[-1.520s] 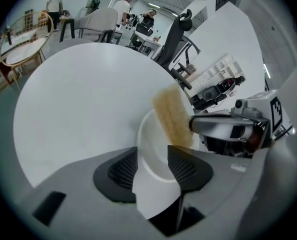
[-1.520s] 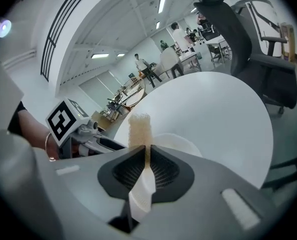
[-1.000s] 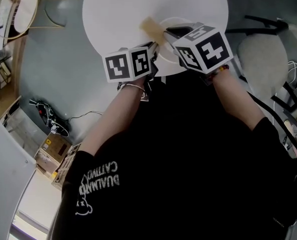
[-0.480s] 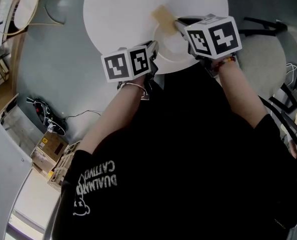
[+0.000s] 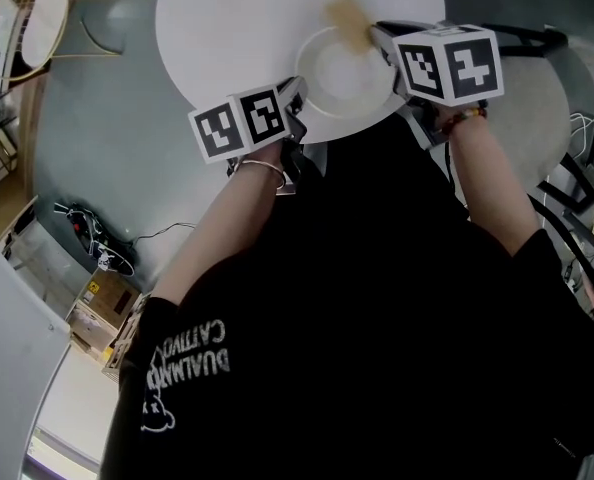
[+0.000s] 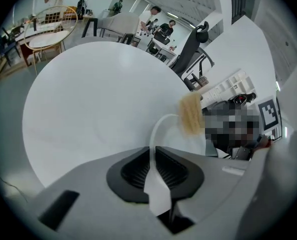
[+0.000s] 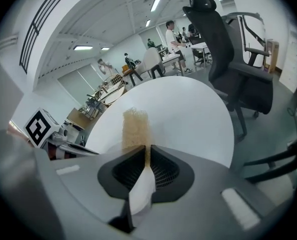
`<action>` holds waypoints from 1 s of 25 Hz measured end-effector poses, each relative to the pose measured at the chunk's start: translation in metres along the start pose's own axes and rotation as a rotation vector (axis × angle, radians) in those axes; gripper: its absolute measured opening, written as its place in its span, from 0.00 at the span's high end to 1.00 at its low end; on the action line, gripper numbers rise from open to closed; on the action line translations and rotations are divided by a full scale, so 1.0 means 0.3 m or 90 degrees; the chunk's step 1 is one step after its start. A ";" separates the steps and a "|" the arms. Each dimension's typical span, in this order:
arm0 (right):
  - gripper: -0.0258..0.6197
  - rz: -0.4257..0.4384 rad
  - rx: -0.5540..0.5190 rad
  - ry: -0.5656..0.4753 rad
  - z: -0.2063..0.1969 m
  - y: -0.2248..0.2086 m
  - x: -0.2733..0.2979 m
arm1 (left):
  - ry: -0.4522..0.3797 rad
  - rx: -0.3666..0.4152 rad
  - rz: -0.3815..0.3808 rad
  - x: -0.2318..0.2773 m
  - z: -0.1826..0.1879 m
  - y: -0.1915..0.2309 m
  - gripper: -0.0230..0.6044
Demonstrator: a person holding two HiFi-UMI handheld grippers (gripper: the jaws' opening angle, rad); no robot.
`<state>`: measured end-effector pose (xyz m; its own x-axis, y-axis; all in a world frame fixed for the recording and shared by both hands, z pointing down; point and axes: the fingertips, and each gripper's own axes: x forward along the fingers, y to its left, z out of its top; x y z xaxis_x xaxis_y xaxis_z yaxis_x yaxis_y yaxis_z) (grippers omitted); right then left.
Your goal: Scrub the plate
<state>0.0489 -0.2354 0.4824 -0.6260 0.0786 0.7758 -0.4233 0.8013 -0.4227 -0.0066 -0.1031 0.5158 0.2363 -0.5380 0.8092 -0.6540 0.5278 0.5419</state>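
Observation:
A white plate [image 5: 342,73] lies at the near edge of the round white table [image 5: 227,18]. My left gripper [image 5: 297,93] is shut on the plate's near-left rim. In the left gripper view that rim [image 6: 153,151] runs as a thin white edge between the black pads of the left gripper [image 6: 154,154]. My right gripper [image 5: 379,34] is shut on a tan sponge [image 5: 347,18], which sits over the plate's far rim. Seen from the right gripper view, the sponge [image 7: 136,128] sticks up out of the right gripper [image 7: 147,156]. It also shows above the plate as a sponge [image 6: 191,113] in the left gripper view.
A black office chair [image 7: 228,59] stands just beyond the table's right side, beside a grey round seat [image 5: 542,78]. A rattan chair [image 5: 27,18] is at the far left. Cables and cardboard boxes [image 5: 102,268] lie on the floor. People stand far back in the room.
The right gripper has carried the sponge from the plate's left side to its far rim, moving right and away. The left gripper still clamps the same rim.

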 end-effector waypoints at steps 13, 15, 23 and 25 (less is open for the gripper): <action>0.90 -0.023 0.048 -0.052 0.009 -0.068 -0.092 | -0.010 0.009 -0.005 -0.008 -0.012 -0.019 0.91; 0.90 -0.017 0.038 -0.067 0.020 -0.046 -0.100 | -0.014 0.009 -0.006 -0.010 -0.015 -0.019 0.91; 0.90 0.200 0.016 -0.052 -0.023 0.265 -0.022 | -0.045 -0.012 -0.009 -0.018 -0.033 -0.016 0.91; 0.90 0.220 -0.009 -0.010 -0.083 0.328 0.011 | -0.044 -0.005 -0.008 -0.021 -0.045 -0.019 0.91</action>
<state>0.0214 -0.1416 0.4550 -0.7405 0.3379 0.5810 -0.1760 0.7368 -0.6528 0.0053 -0.0939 0.5106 0.1943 -0.5878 0.7853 -0.6462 0.5256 0.5533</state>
